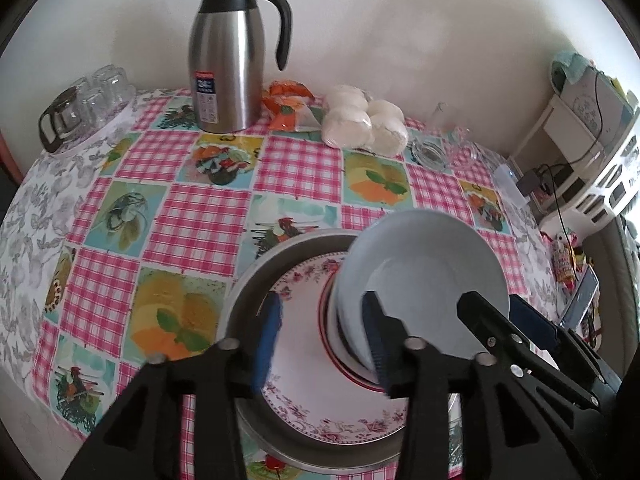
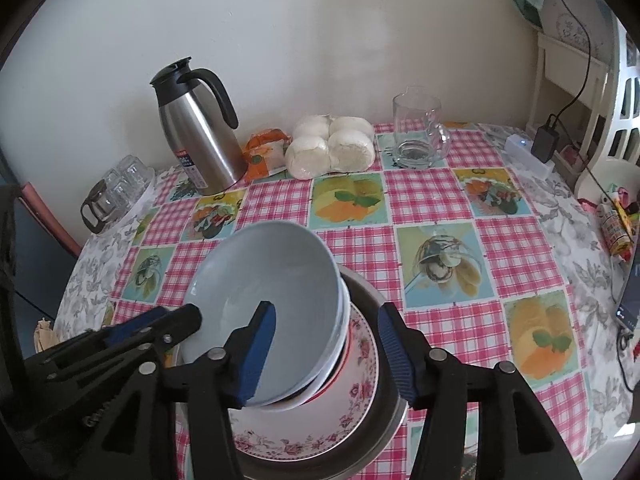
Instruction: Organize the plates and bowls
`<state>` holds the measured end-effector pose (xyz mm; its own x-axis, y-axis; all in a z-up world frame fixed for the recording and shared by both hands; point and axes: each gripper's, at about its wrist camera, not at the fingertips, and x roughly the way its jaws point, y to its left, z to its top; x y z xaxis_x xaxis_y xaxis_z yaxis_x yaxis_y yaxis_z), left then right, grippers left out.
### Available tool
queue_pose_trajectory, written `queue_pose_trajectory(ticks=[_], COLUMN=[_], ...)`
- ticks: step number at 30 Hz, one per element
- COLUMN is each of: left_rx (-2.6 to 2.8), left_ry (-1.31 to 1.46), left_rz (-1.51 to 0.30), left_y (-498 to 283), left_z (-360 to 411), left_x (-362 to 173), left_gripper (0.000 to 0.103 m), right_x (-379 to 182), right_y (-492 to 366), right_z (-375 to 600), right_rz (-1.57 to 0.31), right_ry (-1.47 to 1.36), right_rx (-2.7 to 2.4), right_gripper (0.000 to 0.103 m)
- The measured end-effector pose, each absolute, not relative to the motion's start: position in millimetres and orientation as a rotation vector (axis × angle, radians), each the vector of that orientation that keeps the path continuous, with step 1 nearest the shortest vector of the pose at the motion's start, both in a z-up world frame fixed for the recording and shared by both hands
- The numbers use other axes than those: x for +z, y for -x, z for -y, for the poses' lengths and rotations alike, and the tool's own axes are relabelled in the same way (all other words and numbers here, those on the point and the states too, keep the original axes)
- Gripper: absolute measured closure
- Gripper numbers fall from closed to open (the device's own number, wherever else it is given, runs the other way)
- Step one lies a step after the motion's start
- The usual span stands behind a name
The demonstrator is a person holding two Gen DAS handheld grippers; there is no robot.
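Both pairs of jaws stand spread, pads pressing on nothing. Our left gripper [image 1: 320, 340] has black hinged arms tipped with ribbed blue rubber pads; its right-hand pad lies right at the outer wall of the bowl [image 1: 424, 276], though we cannot tell whether it touches, and its other pad hangs over the plate [image 1: 304, 384]. Our right gripper [image 2: 328, 352] straddles the bowl's far rim: one pad sits inside the hollow, the other outside the wall, apart from it.

That bowl is smooth, glossy, pale grey-blue ceramic, round and deep, tilted on its side. It seems nested in a white bowl whose edge shows beneath it. Both rest on a white plate with a pink flower border and a thin red ring, which lies in a round, dull metal tray [image 1: 256, 280] under the jaws.

Beyond the fingertips spreads a glossy tablecloth [image 1: 192, 216] of pink gingham and food-print squares, with a brushed-steel jug [image 1: 228, 68], a clear glass mug [image 2: 416, 132] and wrapped white buns [image 2: 332, 148].
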<state>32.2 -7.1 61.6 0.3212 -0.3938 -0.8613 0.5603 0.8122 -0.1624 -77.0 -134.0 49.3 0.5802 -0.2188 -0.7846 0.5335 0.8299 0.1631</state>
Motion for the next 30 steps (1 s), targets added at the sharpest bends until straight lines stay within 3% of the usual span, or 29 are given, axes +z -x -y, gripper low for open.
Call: queue_pose_trajectory(ticks=[9,14,17,23,30], left_rx=[-0.547,-0.502,-0.476,-0.444,-0.422], left_ry=[-0.155,-0.166,-0.184,-0.196,-0.203], left_rz=[-1.051,-1.032,-1.02,-1.023,-1.035], left_y=[-39.0,-40.6,-40.8,-40.5,-37.6], left_z=[-8.3,-14.9,-18.9,-29.1,-40.4], left_x=[63.6,61.2,58.7,52.4,42.8], left_gripper=[0.027,0.021,0.012,0.011,0.011], right_x=[46.6,43.5,42.8,42.3,40.1], right_y=[76.6,78.0,80.0,84.3,89.5], right_z=[134.2,134.5,134.6,132.8,129.4], right_rz=[-0.852,-0.855,-0.853,-0.842,-0.839], right_ry=[-0.388,-0.377,-0.372,-0.36,-0.348], right_rx=[-0.459,-0.464,-0.47,-0.473,-0.473], right_gripper=[0.026,0.018,0.011,0.0,0.0])
